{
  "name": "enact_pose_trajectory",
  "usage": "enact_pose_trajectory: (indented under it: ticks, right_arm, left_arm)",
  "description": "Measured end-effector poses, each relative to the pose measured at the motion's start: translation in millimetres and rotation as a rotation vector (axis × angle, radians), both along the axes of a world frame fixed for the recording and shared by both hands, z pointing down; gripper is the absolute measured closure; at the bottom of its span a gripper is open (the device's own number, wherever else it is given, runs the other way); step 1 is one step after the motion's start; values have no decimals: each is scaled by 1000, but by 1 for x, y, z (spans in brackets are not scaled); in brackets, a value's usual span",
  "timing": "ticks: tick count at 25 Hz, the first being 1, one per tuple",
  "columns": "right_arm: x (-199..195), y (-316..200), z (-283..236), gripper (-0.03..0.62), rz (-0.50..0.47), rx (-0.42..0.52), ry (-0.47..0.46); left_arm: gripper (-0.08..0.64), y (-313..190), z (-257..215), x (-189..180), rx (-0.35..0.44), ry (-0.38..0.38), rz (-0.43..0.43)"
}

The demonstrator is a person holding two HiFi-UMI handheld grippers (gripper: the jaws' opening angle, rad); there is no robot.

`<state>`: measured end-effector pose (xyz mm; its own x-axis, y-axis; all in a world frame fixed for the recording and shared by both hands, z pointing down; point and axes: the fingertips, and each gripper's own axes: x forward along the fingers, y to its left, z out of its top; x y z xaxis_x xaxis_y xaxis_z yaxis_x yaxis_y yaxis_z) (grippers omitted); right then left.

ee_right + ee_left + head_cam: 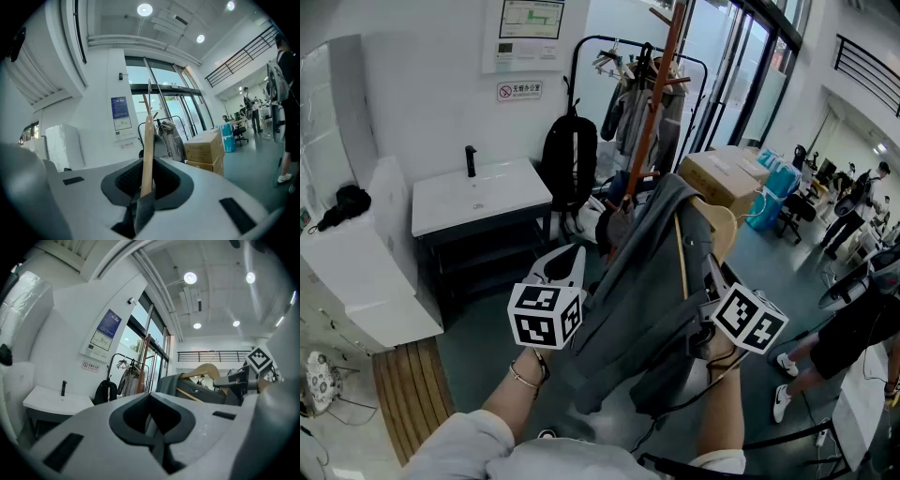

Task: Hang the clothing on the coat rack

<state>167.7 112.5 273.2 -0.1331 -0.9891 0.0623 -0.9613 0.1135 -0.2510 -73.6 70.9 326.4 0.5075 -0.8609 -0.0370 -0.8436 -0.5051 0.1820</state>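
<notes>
Left tool (152,420): the jaws are being pressed together on a strip of the dark grey cloth garment (647,281), which is lying in the notch between them in the left gripper view.
Right tool (145,187): the jaws are being closed on the light wooden hanger (147,150). The hanger's flat arm is standing upright out of the notch, and a tongue of grey cloth is being pinched just below it.
Garment: it is being carried on the hanger, in the air between the two tools and clear of the floor. Its left edge is being drawn towards the left tool, and its bulk is hanging down beside the right tool.
Hanger: one tan shoulder is being shown at the garment's upper right edge in the head view.
Coat rack: the reddish-brown wooden coat rack (663,84) is standing beyond the garment. The hanger is being held below its pegs, apart from them.
Behind the rack: clothes are being carried on a black metal clothes rail (609,37), and a black backpack (570,159) is hanging at its left end.
Left of the rack: a white washbasin top (478,197) is being shown against the wall.
Right of the rack: brown cardboard boxes (722,178) are being shown in a stack.
</notes>
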Motion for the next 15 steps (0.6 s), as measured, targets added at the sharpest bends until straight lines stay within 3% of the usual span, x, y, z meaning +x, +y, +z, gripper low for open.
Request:
enact_pose_trajectory:
  ticks: [15]
  right_arm:
    - [-23, 1, -7, 522, 41, 21, 15]
  left_arm:
    - [553, -8, -8, -34, 24, -7, 10]
